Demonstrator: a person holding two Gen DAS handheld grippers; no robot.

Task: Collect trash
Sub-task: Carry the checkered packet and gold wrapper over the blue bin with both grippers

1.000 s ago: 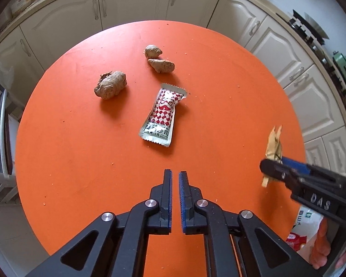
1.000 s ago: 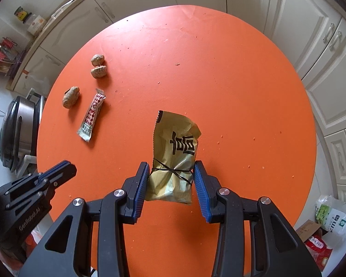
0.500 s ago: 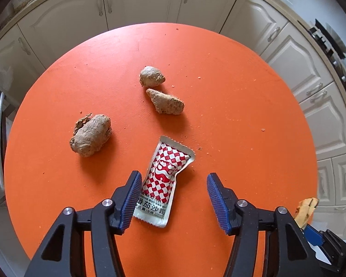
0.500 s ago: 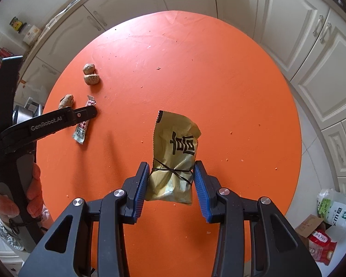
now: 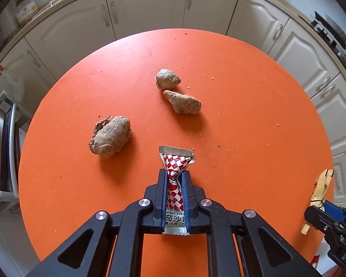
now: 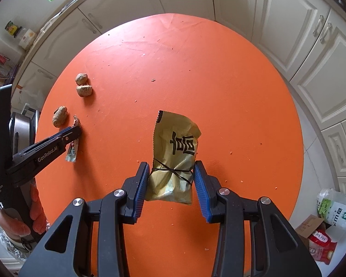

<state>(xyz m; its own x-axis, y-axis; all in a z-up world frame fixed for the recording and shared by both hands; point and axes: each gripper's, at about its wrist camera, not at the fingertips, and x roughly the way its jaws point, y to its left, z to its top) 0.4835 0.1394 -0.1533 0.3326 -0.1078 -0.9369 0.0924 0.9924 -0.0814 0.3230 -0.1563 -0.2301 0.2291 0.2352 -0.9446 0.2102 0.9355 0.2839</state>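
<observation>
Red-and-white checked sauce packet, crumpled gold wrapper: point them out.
Red-and-white checked sauce packet (image 5: 174, 192): left wrist view, checked middle between the pads.
Crumpled gold wrapper (image 6: 176, 145): right wrist view, printed upper face.

Both grippers (image 5: 175, 176) (image 6: 171, 169) clamped, downward-angled

So the left gripper (image 5: 175, 177) comes in over the counter (image 5: 242, 115), opens up around the red-checkered sauce packet (image 5: 176, 161), then its jaws have just been closing and now pinch it, crumpling the packet narrow.
</observation>
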